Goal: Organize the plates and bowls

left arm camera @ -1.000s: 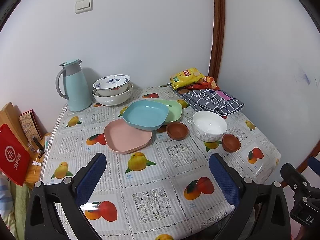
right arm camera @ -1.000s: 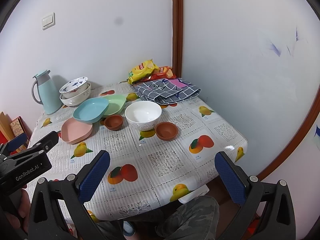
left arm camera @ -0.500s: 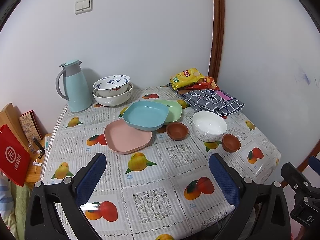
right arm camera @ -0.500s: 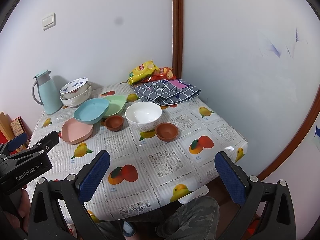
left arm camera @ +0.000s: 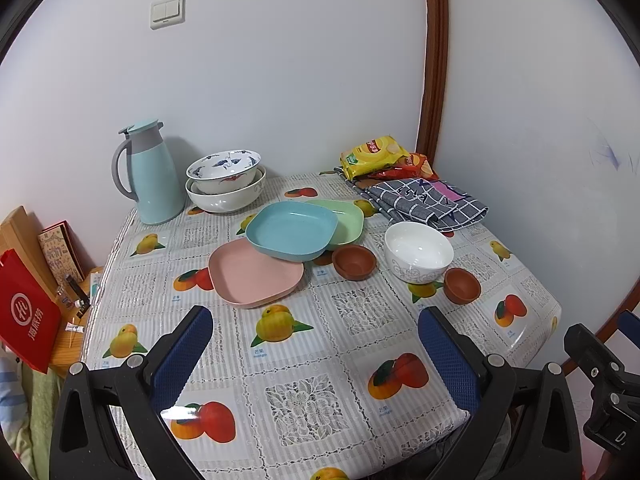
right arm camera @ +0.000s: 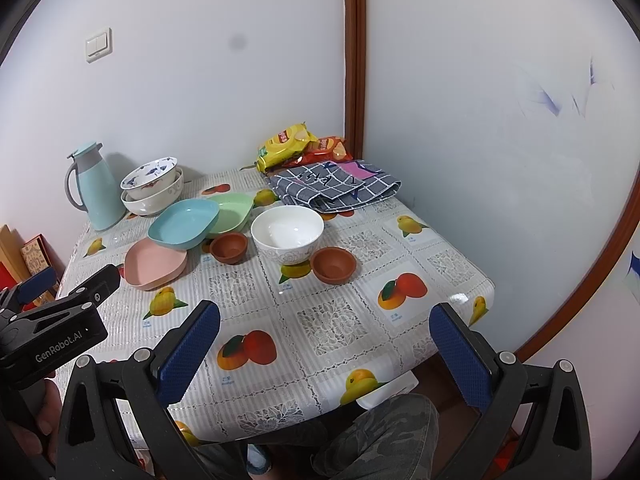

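A blue plate [left arm camera: 291, 230] leans over a pink plate [left arm camera: 256, 272] and a green plate [left arm camera: 347, 218] mid-table. A white bowl [left arm camera: 418, 250] stands to their right between two small brown bowls [left arm camera: 354, 262] [left arm camera: 462, 285]. Two stacked patterned bowls [left arm camera: 224, 180] sit at the back. My left gripper [left arm camera: 316, 344] hangs open over the table's near edge, nothing between its fingers. My right gripper [right arm camera: 326, 338] is open too, held above the near right corner, well short of the white bowl [right arm camera: 287, 234] and the blue plate [right arm camera: 184, 224].
A pale blue jug [left arm camera: 150, 174] stands back left. Snack bags [left arm camera: 376, 154] and a folded checked cloth [left arm camera: 428, 200] lie back right by the wall. A red bag [left arm camera: 26, 316] and boxes sit left of the table. A person's knee [right arm camera: 384, 432] is below the table edge.
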Demonstrator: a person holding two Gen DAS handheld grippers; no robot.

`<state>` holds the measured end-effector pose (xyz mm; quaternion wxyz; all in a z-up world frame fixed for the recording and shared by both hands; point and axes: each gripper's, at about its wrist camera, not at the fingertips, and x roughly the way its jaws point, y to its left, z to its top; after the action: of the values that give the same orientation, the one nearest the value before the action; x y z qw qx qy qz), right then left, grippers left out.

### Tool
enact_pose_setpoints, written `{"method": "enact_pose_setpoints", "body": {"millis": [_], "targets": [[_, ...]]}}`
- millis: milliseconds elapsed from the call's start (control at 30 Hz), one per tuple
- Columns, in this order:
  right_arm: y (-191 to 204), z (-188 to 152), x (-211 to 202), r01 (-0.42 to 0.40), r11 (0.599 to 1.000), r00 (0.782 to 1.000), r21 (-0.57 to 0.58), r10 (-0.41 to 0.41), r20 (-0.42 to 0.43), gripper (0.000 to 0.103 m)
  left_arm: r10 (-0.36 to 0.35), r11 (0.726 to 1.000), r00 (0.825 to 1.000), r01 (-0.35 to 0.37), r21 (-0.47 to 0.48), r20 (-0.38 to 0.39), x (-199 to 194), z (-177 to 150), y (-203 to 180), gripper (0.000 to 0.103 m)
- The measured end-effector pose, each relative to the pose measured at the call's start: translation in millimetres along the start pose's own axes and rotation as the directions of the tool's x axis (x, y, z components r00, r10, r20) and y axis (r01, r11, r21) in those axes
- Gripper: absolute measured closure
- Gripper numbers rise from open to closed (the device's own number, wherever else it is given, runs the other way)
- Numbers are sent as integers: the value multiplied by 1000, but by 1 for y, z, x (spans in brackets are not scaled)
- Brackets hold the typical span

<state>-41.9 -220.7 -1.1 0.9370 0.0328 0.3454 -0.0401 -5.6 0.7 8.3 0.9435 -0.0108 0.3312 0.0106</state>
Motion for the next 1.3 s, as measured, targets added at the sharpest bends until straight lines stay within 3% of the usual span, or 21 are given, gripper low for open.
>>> {"method": "enact_pose_setpoints", "body": {"millis": [1300], "targets": [[2,0,-4,-1,1000,1000,-4,1,12,0,-6,1000,1000,6,7,0,0,1,0,0]]}}
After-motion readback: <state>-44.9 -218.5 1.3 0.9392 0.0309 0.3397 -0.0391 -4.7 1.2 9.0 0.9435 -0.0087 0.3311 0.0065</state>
